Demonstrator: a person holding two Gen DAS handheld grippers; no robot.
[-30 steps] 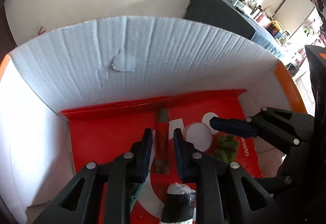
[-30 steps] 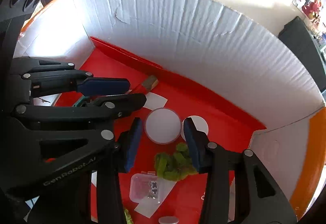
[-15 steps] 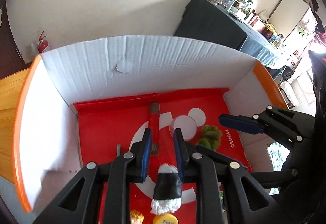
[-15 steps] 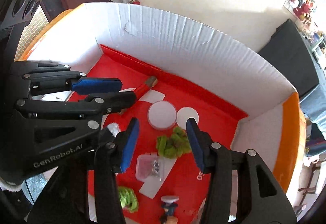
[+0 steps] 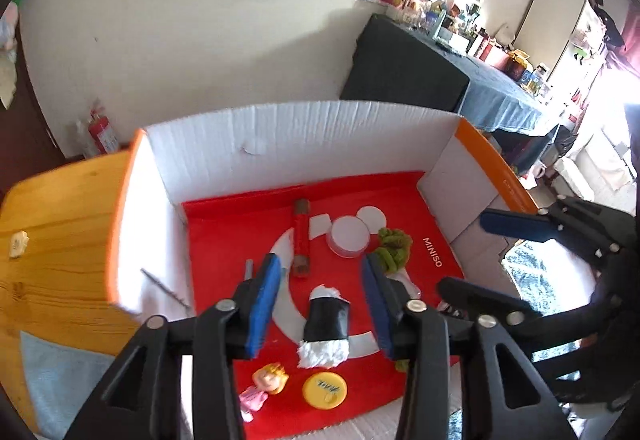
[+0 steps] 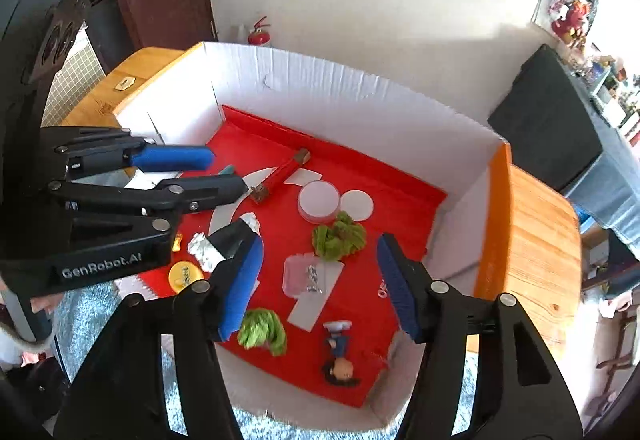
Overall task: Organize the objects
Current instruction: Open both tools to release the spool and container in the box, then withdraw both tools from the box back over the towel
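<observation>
We see both units pulled back and up from box (image 6: 360, 92) since a second ago; left hand-held gripper (image 5: 320, 304) went from nearly closed to wide apart, empty. Right hand-held gripper (image 6: 320, 280) also spread, empty. Red tool (image 5: 301, 240) lies on red liner, beside white round lid (image 5: 349, 236); black foil-ended roll (image 5: 326, 324), green tufts, figurines scattered inside. We judge placement done, next pick pending. Readable: "MINISO" on liner (image 5: 434, 252); "GenRobot.AI" on left unit.

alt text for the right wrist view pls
The open right gripper hovers over a white cardboard box lined red, holding green scrunchies, a round white lid, a clear plastic case and a figurine. The open left gripper is at the left.
</observation>
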